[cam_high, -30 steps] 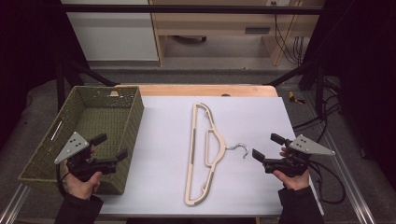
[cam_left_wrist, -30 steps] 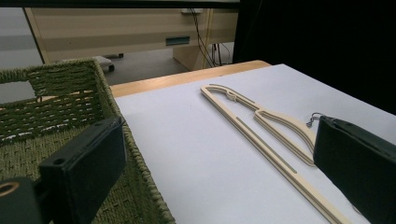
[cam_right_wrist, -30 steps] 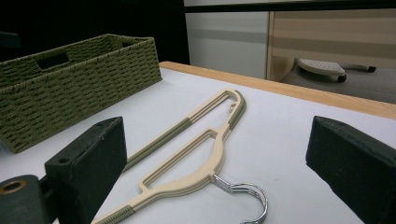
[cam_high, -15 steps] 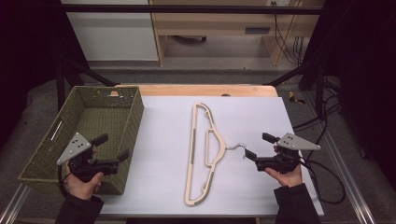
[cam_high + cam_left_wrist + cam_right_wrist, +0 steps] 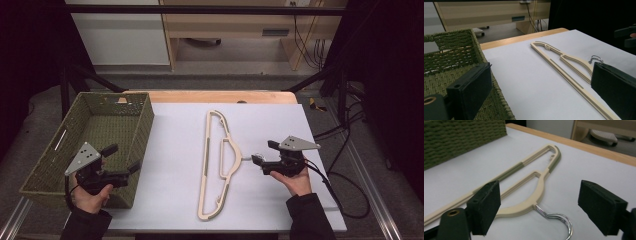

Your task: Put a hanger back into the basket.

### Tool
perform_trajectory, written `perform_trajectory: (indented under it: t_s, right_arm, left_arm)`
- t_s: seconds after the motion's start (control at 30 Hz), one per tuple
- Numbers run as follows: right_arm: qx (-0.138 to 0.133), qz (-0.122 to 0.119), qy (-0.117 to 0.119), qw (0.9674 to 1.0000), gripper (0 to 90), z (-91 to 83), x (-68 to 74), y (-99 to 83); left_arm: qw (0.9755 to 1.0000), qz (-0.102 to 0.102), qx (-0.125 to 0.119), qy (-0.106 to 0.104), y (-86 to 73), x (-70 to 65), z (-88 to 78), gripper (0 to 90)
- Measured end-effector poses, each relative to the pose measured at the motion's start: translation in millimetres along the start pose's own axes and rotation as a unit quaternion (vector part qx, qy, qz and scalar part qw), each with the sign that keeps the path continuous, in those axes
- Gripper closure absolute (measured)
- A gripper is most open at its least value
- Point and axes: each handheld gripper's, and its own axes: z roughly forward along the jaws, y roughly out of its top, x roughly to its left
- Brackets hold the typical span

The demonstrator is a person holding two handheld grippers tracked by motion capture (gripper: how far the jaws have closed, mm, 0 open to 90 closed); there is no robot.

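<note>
hanger (image 5: 220,165) lies mid-table, untouched | right gripper (image 5: 541,211) has moved in over its metal hook (image 5: 557,220), jaws narrowing, not gripping, probably about to grasp | left gripper (image 5: 125,170) open, idle beside basket (image 5: 145,125)

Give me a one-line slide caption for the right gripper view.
Right gripper, jaws open and just closing, straddles the metal hook of the cream hanger lying flat on the white table.

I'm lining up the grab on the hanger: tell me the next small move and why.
Probably ease the right tongs slightly forward and down, then close on the metal hook. Their jaws, which have just been closing, stand open astride the hook without touching it, and the hanger lies flat on the table.
</note>
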Motion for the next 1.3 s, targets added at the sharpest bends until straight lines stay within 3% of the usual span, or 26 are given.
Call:
perform_trajectory:
  t_s: [0.33,0.47,0.6,0.67,0.83,0.9,0.93,1.07,1.3]
  right_arm:
    - [0.053,0.012,-0.034,0.9980,41.3,27.5,-14.2,-13.6]
    - [0.091,0.021,-0.054,0.9942,50.1,38.5,-25.0,-27.4]
    - [0.099,0.036,-0.063,0.9924,54.9,41.8,-30.7,-33.2]
    - [0.112,0.052,-0.067,0.9901,59.4,45.3,-35.6,-38.9]
    - [0.130,0.059,-0.070,0.9873,65.0,49.1,-40.4,-45.0]
    - [0.127,0.053,-0.067,0.9882,66.4,50.3,-41.6,-45.9]
    - [0.127,0.065,-0.062,0.9878,67.7,51.4,-40.4,-45.6]
    - [0.138,0.065,-0.059,0.9866,71.9,55.3,-42.3,-47.5]
    - [0.139,0.068,-0.048,0.9867,86.1,55.0,-46.0,-47.7]
  left_arm:
    - [1.0000,0.001,0.001,0.002,0.6,-1.8,0.2,4.1]
    - [1.0000,0.001,0.000,0.001,0.3,-3.1,1.5,4.1]
    - [1.0000,-0.001,-0.001,-0.001,0.2,-3.7,2.0,4.3]
    - [1.0000,0.002,0.001,-0.001,0.3,-4.1,2.2,4.4]
    - [1.0000,0.004,0.005,-0.005,0.0,-5.7,4.1,4.4]
    - [1.0000,0.003,0.007,-0.006,-0.2,-6.1,4.9,4.4]
    - [1.0000,0.003,0.007,-0.006,-0.4,-6.2,5.2,4.4]
    - [0.9999,0.004,0.009,-0.007,-0.6,-7.2,6.5,4.4]
    - [0.9999,0.004,0.011,-0.008,-0.7,-8.8,8.3,4.6]
